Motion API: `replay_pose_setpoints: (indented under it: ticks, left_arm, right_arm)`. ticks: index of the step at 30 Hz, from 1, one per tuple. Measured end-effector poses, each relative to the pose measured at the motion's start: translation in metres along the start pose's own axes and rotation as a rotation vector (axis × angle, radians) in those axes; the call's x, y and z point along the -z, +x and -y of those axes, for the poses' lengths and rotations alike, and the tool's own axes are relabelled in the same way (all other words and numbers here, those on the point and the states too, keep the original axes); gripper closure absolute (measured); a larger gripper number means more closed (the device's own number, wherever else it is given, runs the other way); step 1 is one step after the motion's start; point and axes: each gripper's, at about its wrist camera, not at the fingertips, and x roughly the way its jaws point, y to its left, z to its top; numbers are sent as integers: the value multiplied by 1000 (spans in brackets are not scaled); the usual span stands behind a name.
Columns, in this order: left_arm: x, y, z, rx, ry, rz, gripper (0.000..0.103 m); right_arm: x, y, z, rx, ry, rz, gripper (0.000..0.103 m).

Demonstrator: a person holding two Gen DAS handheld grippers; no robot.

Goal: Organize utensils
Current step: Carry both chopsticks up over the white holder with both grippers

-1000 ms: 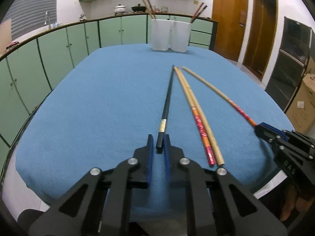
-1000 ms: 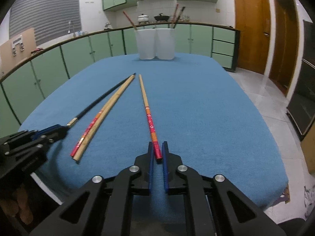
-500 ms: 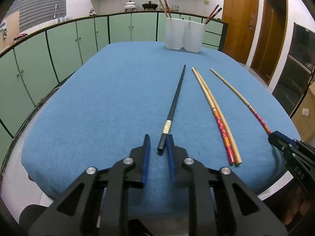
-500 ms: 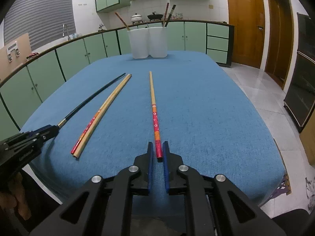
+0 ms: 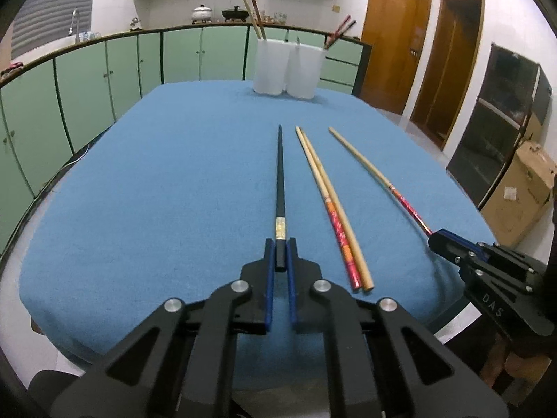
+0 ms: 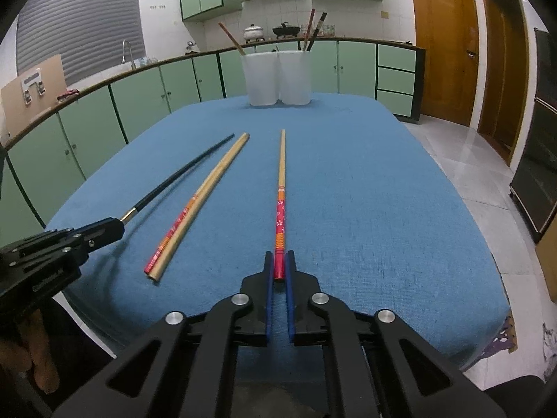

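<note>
The left gripper [image 5: 280, 249] and right gripper [image 6: 279, 261] sit level side by side, jaws nearly closed.

Wide bare blue tablecloth [image 5: 156, 181] fills the left half of the left wrist frame. Centre right, a pair of wooden chopsticks [image 5: 334, 209] lies across. Two white plastic holders [image 5: 285, 69] block the top centre.
</note>
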Motion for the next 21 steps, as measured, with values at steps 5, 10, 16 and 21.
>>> replay_pose_setpoints:
  ticks: [5,10,16,21]
  left_arm:
    - [-8,-17,-3,17,-29,26,97]
    - [-18,-37,-1,24,-26,66,97]
    - [-44,-62,2,24,-10,131,97]
    - [-70,-79,5,28,17,179,97]
  right_arm:
    - [-14,-22,1,-10,8,55,97]
    - [-30,-41,2,-13,12,106,97]
    - [-61,-66,-3,-23,-14,181,97]
    - [-94,-81,-10,-29,-54,227,97]
